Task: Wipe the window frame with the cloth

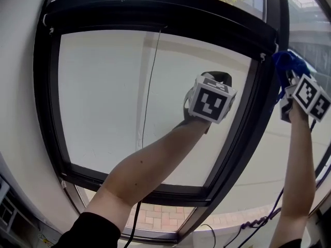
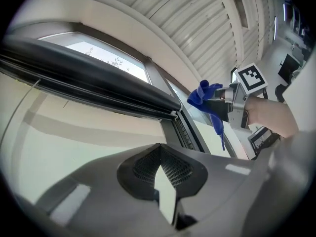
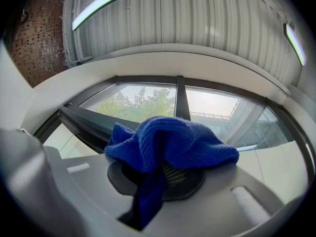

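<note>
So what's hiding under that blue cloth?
The right gripper: the blue cloth drapes over its jaws, pinched between them. A bit of meshed pad peeks out; the jaw tips are covered.

1. Cloth (image 3: 168,142): blue knitted fabric, finely ribbed, soft, matt.
2. Window frame (image 1: 155,14): black, smooth, with a slight sheen.
3. Right gripper (image 3: 165,168): grey plastic, smooth, matt; dark pads (image 3: 190,183) with a meshed texture.
4. Ceiling (image 3: 197,19): pale ribbed panels, matt.

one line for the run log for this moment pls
right claw: shut on blue cloth | cloth: up by window frame upper corner | left claw: shut, empty, raised before glass | contact: cannot tell
</note>
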`<state>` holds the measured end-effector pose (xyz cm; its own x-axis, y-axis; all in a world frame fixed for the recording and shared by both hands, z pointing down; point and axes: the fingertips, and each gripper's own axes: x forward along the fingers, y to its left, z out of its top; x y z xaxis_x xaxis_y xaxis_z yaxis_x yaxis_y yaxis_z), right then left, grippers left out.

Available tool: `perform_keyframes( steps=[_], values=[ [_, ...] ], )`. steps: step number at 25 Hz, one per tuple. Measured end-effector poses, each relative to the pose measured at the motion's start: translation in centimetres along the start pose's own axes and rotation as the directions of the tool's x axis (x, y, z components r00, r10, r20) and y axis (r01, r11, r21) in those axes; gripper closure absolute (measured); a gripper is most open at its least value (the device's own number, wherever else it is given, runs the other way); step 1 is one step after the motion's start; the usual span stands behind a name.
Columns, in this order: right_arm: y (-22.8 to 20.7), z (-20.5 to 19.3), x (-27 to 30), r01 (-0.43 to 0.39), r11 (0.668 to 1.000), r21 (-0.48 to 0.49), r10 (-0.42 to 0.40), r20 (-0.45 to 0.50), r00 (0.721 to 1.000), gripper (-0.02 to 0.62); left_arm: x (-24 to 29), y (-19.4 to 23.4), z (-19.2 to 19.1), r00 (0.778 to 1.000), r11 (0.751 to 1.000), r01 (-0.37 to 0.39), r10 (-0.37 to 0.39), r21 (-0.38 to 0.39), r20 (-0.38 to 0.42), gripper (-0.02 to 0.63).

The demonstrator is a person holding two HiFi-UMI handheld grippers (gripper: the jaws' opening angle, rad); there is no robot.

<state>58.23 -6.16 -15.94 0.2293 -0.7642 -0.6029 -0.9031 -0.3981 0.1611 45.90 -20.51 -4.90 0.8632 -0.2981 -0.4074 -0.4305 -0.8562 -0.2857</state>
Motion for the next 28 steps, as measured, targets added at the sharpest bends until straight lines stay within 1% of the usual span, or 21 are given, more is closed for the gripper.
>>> perform_keyframes(
  steps=[2,4,5,7,8,10,11,13,19,25,28],
  values=[
    [0.2,-0.2,0.4,-0.003,1.0,-0.005,0.003,-0.003,1.0,0.54,0.3,0.3,0.3,1.0,1.0,-0.028,0.028,-0.004,-0.001,0.615],
    [1.6,0.9,0.8,-0.034,0.998,-0.059,0.036,0.03,0.999,0.54,0.6,0.6,0.7,0.999,0.999,-0.053,0.053,0.01,0.004,0.615],
    [2.0,1.0,1.2,-0.048,0.995,-0.083,0.051,0.036,0.998,0.54,0.7,0.6,0.9,0.998,0.997,-0.063,0.063,0.037,0.004,0.615],
    [2.0,-0.1,2.6,-0.074,0.99,-0.12,0.077,0.021,0.997,0.54,0.9,0.6,0.9,0.997,0.992,-0.076,0.076,0.103,0.001,0.615],
    [2.1,-0.7,3.4,-0.088,0.987,-0.136,0.09,0.011,0.996,0.54,1.0,0.6,0.8,0.997,0.99,-0.08,0.081,0.119,0.001,0.615],
    [2.1,-1.6,4.6,-0.109,0.986,-0.129,0.109,-0.005,0.994,0.54,1.3,0.8,0.6,0.996,0.991,-0.085,0.086,0.099,-0.001,0.615],
    [2.0,-2.0,5.0,-0.115,0.988,-0.105,0.115,-0.01,0.993,0.54,1.5,0.9,0.5,0.996,0.993,-0.087,0.087,0.084,-0.001,0.615],
    [1.9,-2.5,5.8,-0.122,0.99,-0.069,0.122,-0.014,0.992,0.54,1.7,1.2,0.5,0.996,0.993,-0.091,0.092,0.08,0.001,0.615],
    [1.6,-3.2,6.8,-0.119,0.99,-0.072,0.12,0.003,0.993,0.54,2.6,2.7,-0.3,0.992,0.99,-0.126,0.127,0.068,-0.006,0.615],
    [1.9,-3.1,6.8,-0.14,0.988,-0.07,0.141,0.002,0.99,0.54,3.5,3.0,-1.1,0.992,0.99,-0.125,0.126,0.059,-0.017,0.614],
    [2.0,-4.0,7.1,-0.148,0.988,-0.054,0.147,-0.016,0.989,0.54,3.8,2.5,-1.2,0.993,0.991,-0.116,0.117,0.059,-0.017,0.615]
  ],
)
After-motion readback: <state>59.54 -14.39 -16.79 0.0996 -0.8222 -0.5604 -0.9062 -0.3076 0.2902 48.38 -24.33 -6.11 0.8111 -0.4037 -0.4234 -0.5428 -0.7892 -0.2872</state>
